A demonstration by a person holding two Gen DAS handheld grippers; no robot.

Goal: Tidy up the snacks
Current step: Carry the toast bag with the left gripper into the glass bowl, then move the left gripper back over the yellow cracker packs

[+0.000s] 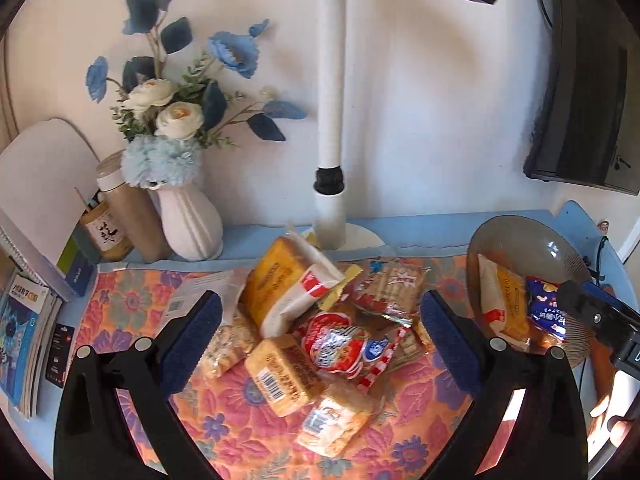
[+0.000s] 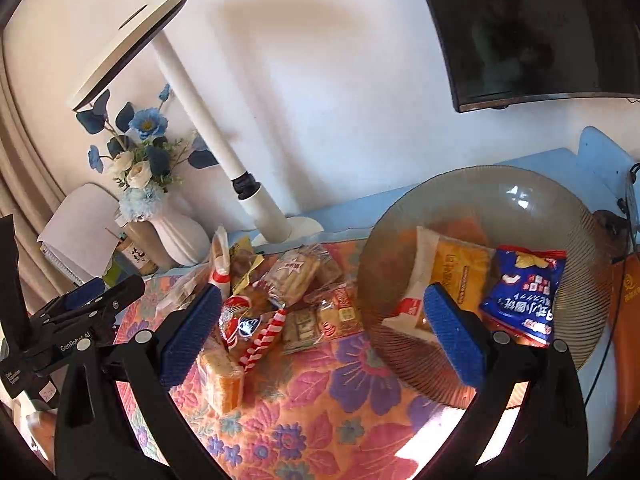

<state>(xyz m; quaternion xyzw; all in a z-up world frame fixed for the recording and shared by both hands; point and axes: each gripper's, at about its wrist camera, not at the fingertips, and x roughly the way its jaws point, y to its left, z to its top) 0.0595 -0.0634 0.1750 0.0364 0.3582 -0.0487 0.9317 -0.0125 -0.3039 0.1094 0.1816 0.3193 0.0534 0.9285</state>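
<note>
Fingers [image 1: 200,336] of left gripper [image 1: 320,336] and right gripper [image 2: 320,328] spread wide, gripping nothing; snack pile [image 1: 320,332] lies on floral cloth [image 1: 132,300] between left fingers, two packets in glass bowl [image 2: 500,192] at bench's right.

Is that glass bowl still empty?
No. The glass bowl already holds two snacks: a yellow-and-white cake pack and a blue chip bag.

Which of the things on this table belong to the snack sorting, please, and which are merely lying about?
Job:
snack pile
glass bowl
yellow bread pack
blue chip bag

Lying about:
flower vase
desk lamp
books
bottle
</note>
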